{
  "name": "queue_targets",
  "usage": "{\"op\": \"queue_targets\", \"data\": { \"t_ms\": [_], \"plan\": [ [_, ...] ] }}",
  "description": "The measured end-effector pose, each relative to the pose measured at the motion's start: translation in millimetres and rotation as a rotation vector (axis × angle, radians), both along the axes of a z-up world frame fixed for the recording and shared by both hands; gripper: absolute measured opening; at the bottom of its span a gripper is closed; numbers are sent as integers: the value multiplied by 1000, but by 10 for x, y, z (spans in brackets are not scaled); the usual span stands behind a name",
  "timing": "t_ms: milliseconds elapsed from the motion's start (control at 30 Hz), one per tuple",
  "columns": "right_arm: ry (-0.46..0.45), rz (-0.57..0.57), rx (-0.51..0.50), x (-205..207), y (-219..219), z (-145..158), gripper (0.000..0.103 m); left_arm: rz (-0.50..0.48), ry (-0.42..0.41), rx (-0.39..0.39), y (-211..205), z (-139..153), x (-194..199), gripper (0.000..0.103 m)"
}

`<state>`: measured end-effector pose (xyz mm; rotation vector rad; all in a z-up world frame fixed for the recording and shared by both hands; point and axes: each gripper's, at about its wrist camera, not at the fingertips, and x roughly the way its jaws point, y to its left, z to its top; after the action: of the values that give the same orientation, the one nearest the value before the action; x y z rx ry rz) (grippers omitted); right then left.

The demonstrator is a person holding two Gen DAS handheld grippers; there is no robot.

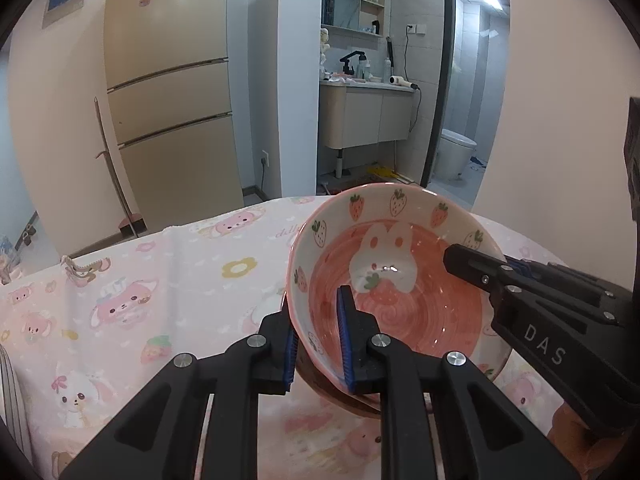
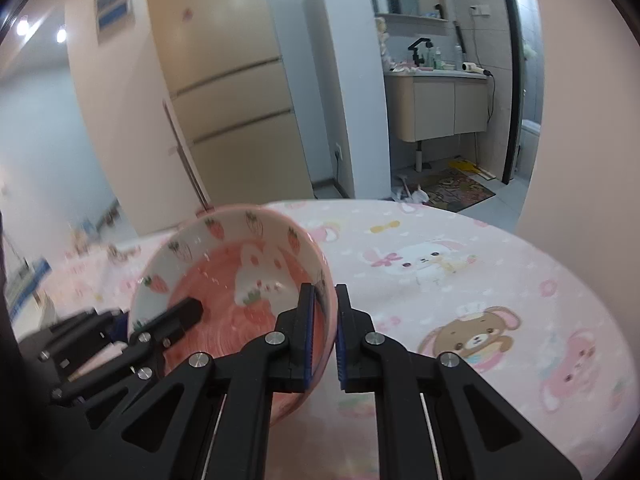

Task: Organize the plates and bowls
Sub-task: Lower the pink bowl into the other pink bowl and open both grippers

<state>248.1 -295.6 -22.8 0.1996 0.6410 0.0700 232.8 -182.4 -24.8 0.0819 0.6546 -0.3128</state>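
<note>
A pink bowl (image 1: 400, 312) with strawberries and a white rabbit painted inside hangs tilted, its opening facing the cameras. My left gripper (image 1: 318, 312) is shut on its left wall, one blue pad inside and one outside. The right gripper (image 1: 472, 260) comes in from the right edge, one finger over the bowl's far right rim. In the right wrist view the same bowl (image 2: 224, 280) sits left of centre. There my right gripper (image 2: 324, 292) is shut on the bowl's right wall. The left gripper (image 2: 160, 320) holds the opposite side. Whether the bowl's foot touches the table is unclear.
A pink cartoon-print tablecloth (image 1: 160, 280) covers the round table (image 2: 460, 280), whose far edge curves just behind the bowl. Beyond stand a beige fridge (image 1: 172, 120), a stick (image 1: 112, 168) leaning on the wall, and a bathroom vanity (image 1: 368, 116). A striped thing (image 1: 12, 400) shows at the left edge.
</note>
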Motion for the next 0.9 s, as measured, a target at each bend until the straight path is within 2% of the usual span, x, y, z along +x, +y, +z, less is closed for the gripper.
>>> {"op": "queue_targets", "data": {
  "t_ms": [200, 300, 333, 533, 600, 633, 667, 700, 767, 833, 900],
  "plan": [
    [-10, 0, -16, 33, 50, -55, 10, -15, -4, -41, 19, -16, 13, 26],
    [-11, 4, -24, 41, 56, -57, 10, -31, -15, -34, -18, -18, -6, 36],
    [-13, 7, -23, 43, 58, -59, 10, -37, -23, -30, -33, -20, -21, 44],
    [-14, 12, 7, 38, 8, -61, 10, -34, -42, -31, -57, -6, -81, 45],
    [-12, 4, 35, 28, -43, -67, 9, -14, -82, -16, -63, 17, -116, 45],
    [-13, -3, 46, 23, -56, -63, 10, 19, -131, 18, -73, 40, -160, 43],
    [-23, -5, 52, 10, -74, -52, 7, 36, -177, 57, -94, 67, -196, 16],
    [-29, -8, 48, -1, -75, -36, 6, 15, -164, 74, -117, 71, -185, 3],
    [-41, -3, 40, -22, -74, -4, 5, -1, -114, 84, -140, 45, -120, 2],
    [-26, 3, 3, -13, -37, -3, 5, 7, -116, 83, -126, 31, -110, 2],
    [-36, -1, 8, -40, -46, 4, 5, 14, -124, 76, -95, 49, -126, 2]
  ]
}}
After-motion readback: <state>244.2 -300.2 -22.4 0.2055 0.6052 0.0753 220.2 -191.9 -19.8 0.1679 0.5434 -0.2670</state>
